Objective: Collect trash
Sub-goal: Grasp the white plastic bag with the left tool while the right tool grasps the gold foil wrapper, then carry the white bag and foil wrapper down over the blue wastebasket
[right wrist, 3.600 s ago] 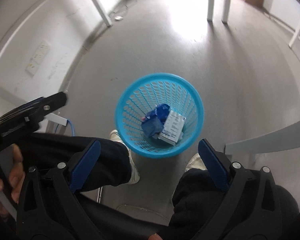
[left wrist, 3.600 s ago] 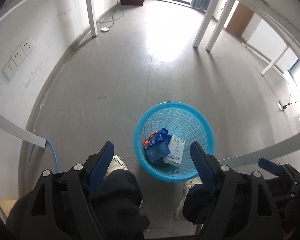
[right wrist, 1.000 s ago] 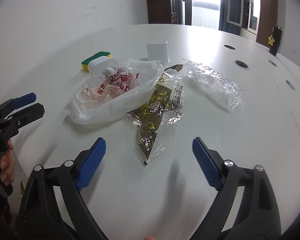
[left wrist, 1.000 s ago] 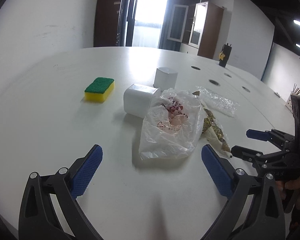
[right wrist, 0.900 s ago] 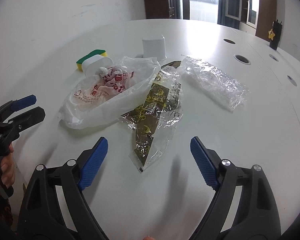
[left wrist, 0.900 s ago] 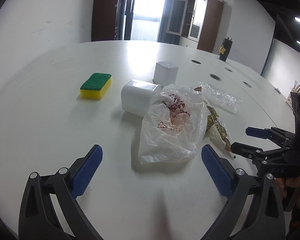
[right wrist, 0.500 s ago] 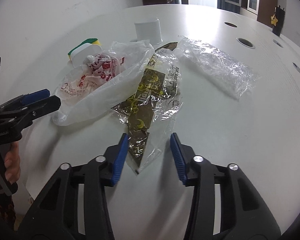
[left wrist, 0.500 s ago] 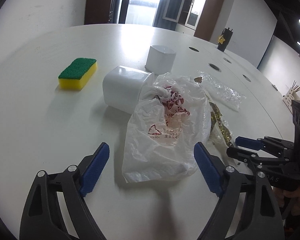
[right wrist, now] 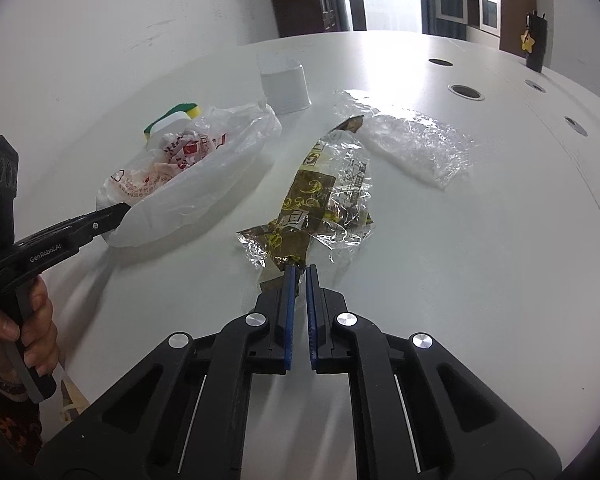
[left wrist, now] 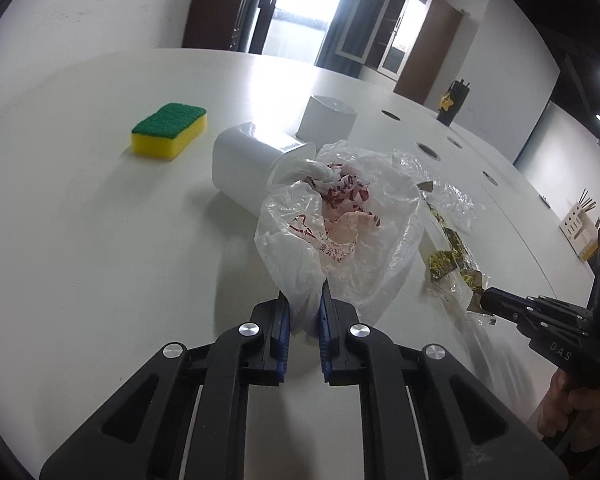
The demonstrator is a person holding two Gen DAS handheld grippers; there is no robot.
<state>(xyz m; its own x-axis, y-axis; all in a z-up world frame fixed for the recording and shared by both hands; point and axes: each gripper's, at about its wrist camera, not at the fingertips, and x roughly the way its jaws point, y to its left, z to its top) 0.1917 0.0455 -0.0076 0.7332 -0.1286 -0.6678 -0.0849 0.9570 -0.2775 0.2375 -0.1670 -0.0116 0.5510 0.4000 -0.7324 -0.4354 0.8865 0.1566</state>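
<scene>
Meanwhile, left gripper [left wrist: 303, 312] jaws pinch white plastic bag [left wrist: 340, 232]; right gripper [right wrist: 299, 276] jaws clamp gold-print wrapper [right wrist: 320, 200]; clear film [right wrist: 412, 140] left on counter [left wrist: 100, 240], nothing lifted yet.

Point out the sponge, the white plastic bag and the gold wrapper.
sponge [left wrist: 169, 131], left wrist view, on its green top.
white plastic bag [left wrist: 340, 224], left wrist view, on its crumpled middle.
gold wrapper [right wrist: 304, 200], right wrist view, on its printed brown strip.
</scene>
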